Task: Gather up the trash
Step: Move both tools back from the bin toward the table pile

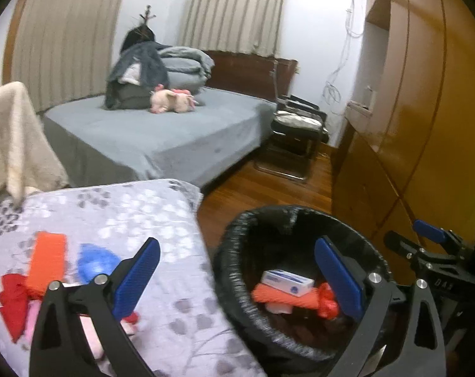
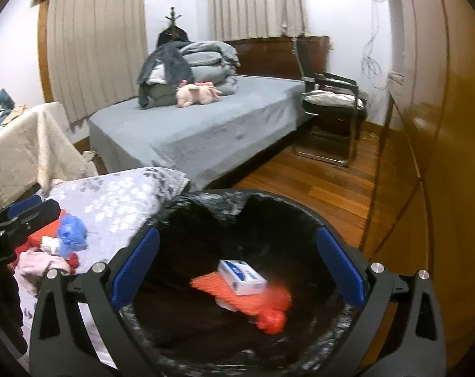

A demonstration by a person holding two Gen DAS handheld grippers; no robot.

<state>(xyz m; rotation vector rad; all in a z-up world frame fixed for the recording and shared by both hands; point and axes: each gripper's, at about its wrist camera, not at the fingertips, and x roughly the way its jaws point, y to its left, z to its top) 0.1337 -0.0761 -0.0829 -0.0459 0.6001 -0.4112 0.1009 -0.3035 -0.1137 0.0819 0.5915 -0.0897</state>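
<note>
On the floral grey bedspread at left lie an orange flat packet, crumpled blue wrapper and what may be red cloth scraps. The left gripper gapes empty beside them. The right gripper hangs wide open over the black-lined round bin, which holds a white-and-blue box.

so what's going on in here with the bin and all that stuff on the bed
A person with two handheld grippers is clearing trash off the floral bedspread into the black-lined bin. The right gripper hangs open and empty over the bin, where a white box and orange wrapper lie. The left gripper, also open, holds nothing.
</note>
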